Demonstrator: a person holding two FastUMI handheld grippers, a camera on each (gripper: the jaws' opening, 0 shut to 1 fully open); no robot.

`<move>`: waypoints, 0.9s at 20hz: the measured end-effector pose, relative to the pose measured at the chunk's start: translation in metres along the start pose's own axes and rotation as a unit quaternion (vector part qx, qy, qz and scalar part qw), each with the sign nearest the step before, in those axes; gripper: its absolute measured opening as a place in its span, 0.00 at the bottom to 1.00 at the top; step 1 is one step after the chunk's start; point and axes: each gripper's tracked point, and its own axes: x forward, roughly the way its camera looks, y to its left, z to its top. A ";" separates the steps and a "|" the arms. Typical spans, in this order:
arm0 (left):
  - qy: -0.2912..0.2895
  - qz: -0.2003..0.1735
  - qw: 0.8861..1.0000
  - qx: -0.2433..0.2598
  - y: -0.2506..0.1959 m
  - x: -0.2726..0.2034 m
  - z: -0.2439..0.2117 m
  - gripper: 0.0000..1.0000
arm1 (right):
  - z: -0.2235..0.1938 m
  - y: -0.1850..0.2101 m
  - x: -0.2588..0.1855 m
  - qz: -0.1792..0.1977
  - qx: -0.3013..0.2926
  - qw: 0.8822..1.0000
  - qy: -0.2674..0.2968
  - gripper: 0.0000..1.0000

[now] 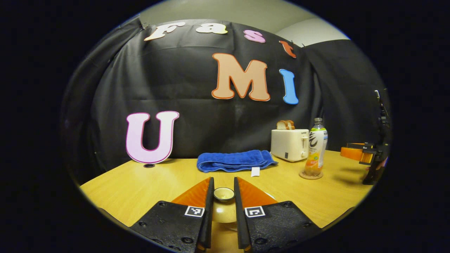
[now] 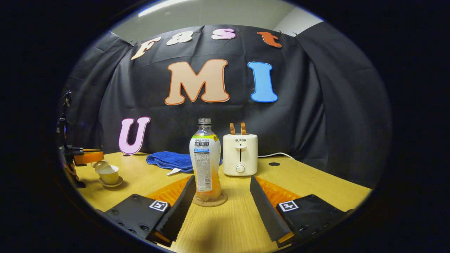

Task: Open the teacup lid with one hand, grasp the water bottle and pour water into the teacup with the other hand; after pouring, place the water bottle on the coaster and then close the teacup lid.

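1. the left gripper point(image 1: 223, 191) is clenched on the teacup lid point(image 1: 224, 194); both fingers press the small knob, and in the right gripper view the lid point(image 2: 99, 164) is seen raised above the teacup point(image 2: 108, 174), held off so the mouth is clear.
2. the right gripper point(image 2: 222, 189) is released, its jaws spread wide with a gap on either side of the water bottle point(image 2: 206, 161), which stands just ahead of the tips and is not touched.
3. the bottle is set upright on the coaster point(image 2: 210, 201); since it is already there with the lid off, pouring is judged done and closing the lid is what remains.
4. beyond the bottle a toaster point(image 2: 240, 154) and a blue towel point(image 2: 168, 160) are laid on the table point(image 2: 316, 188).
5. the cup below the left fingers is mostly hidden; its water level cannot be told. the bottle's cap is not made out.
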 end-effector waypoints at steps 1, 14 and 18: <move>0.000 -0.016 1.000 0.002 -0.006 0.003 0.000 0.27 | 0.000 0.000 -0.001 -0.001 0.000 1.000 0.000 0.97; 0.051 -0.072 0.995 0.036 -0.028 0.014 -0.016 0.27 | 0.001 -0.013 -0.013 -0.028 -0.001 1.000 -0.001 0.94; 0.051 -0.071 0.995 0.037 -0.029 0.014 -0.015 0.30 | 0.001 -0.013 -0.013 -0.028 0.000 1.000 -0.001 0.94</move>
